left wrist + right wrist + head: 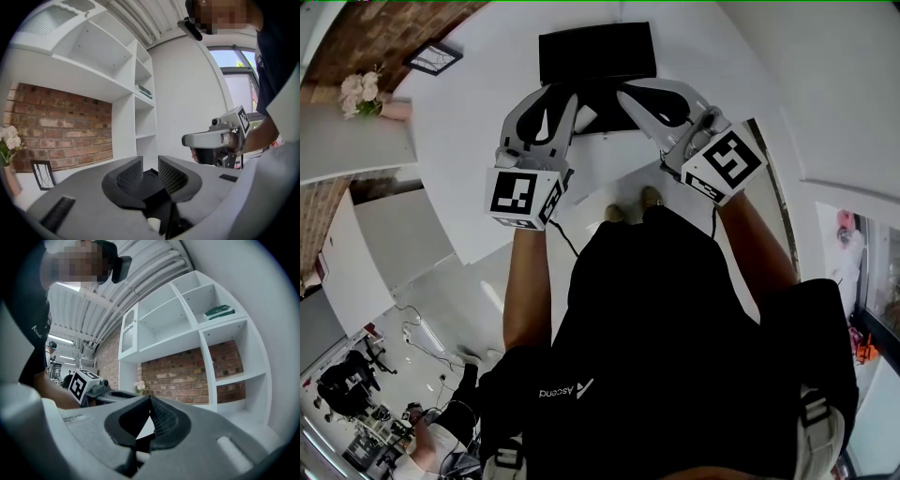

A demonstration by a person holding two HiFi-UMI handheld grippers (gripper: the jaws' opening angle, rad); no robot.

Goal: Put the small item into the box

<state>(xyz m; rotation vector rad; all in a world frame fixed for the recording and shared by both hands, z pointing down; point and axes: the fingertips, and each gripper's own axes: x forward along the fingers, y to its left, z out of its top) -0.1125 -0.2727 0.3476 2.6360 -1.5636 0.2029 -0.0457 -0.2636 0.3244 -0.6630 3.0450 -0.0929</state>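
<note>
A black box (597, 52) stands on the white table (487, 141) at the far side in the head view. Both grippers are held up side by side just before it. My left gripper (559, 92) (150, 171) is open, with a plain gap between its ribbed pads and nothing in it. Its pads point at a white shelf unit. My right gripper (630, 94) (150, 401) is shut, its pad tips touching with nothing between them. A small pale spot (585, 116) shows by the left gripper's tip; I cannot tell what it is. Each gripper view shows the other gripper (215, 140) (89, 385).
A vase of pale flowers (361, 94) (9, 140) and a small picture frame (433, 58) (42, 174) stand at the table's far left by a brick wall. White shelves (206, 329) hold a green book (219, 311). The person's feet (630, 206) are at the table's near edge.
</note>
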